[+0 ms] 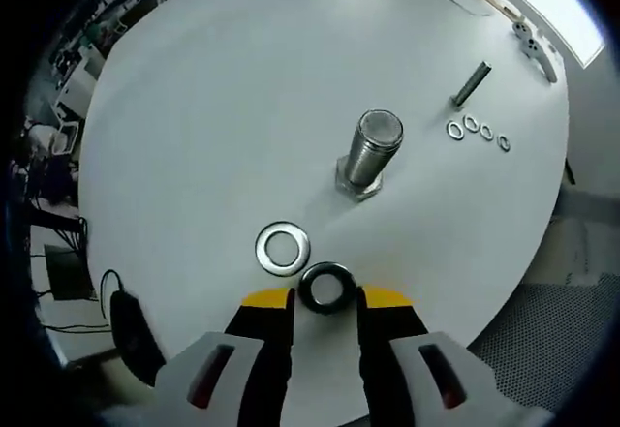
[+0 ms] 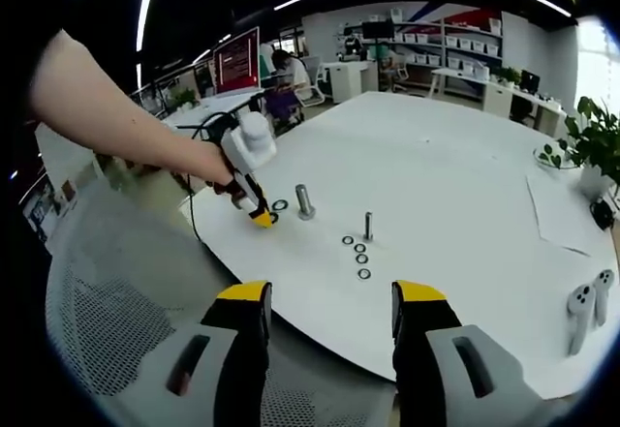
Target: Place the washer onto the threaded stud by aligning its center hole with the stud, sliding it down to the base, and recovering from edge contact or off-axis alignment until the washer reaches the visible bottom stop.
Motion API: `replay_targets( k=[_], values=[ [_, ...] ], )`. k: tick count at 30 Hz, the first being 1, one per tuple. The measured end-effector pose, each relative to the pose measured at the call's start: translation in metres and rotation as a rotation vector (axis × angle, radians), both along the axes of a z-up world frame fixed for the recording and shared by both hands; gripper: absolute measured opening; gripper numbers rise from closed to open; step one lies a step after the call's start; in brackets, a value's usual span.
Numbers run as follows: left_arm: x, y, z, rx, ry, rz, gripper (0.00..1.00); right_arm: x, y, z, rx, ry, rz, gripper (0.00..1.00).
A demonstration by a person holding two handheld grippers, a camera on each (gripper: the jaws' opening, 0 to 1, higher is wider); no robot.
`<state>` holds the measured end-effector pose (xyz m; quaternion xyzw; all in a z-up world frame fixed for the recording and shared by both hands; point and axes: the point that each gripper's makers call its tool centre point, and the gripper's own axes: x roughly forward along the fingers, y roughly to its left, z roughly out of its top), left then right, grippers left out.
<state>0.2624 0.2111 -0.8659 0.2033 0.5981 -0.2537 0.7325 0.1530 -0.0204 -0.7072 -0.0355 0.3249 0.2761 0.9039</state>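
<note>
My left gripper (image 1: 325,299) hangs low with jaws parted; my right gripper (image 2: 331,303) floats apart, jaws spread wide.

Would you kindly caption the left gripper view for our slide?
Left gripper open around a dark washer, silver washer beside, large threaded stud ahead.

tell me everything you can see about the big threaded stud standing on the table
The large threaded stud is a thick, silvery metal bolt standing upright on its hexagonal head on the white table. Fine threads ring its shank and its flat round top catches the light. Nothing is on it yet. A silver washer and a dark washer lie flat near it, apart from it. In the right gripper view it stands just beyond the left tool.
</note>
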Motion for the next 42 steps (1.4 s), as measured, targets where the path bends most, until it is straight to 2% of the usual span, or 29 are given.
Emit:
replay_targets(
  k=[3, 6, 14, 19, 23, 32, 36, 42],
  values=[
    [0.0014, 0.0003, -0.0005, 0.010, 0.006, -0.006, 0.26, -0.0007, 0.0004, -0.0030, -0.002, 0.013, 0.000, 0.50],
    [0.0014, 0.0003, -0.0005, 0.001, 0.008, 0.035, 0.27, -0.0020, 0.0018, -0.0044, -0.012, 0.016, 0.010, 0.51],
    [0.0014, 0.0004, -0.0006, 0.011, 0.009, 0.061, 0.27, -0.0018, 0.0008, -0.0058, -0.014, 0.025, 0.004, 0.51],
    [0.0022, -0.0005, -0.0011, 0.018, 0.018, 0.047, 0.26, -0.0017, 0.0003, -0.0059, -0.013, 0.027, 0.001, 0.51],
    [0.0027, -0.0001, -0.0009, 0.020, 0.015, 0.034, 0.21, -0.0019, 0.0000, -0.0068, -0.018, 0.028, 0.001, 0.51],
    [0.0016, 0.0007, 0.0013, 0.041, 0.036, 0.019, 0.21, -0.0017, -0.0004, -0.0067, -0.019, 0.030, -0.004, 0.51],
    [0.0007, 0.0006, 0.0012, 0.055, 0.052, -0.016, 0.20, -0.0017, -0.0006, -0.0072, -0.020, 0.031, -0.004, 0.51],
    [0.0018, 0.0002, 0.0004, 0.047, 0.051, -0.032, 0.21, -0.0021, -0.0009, -0.0071, -0.021, 0.031, -0.005, 0.51]
  ],
)
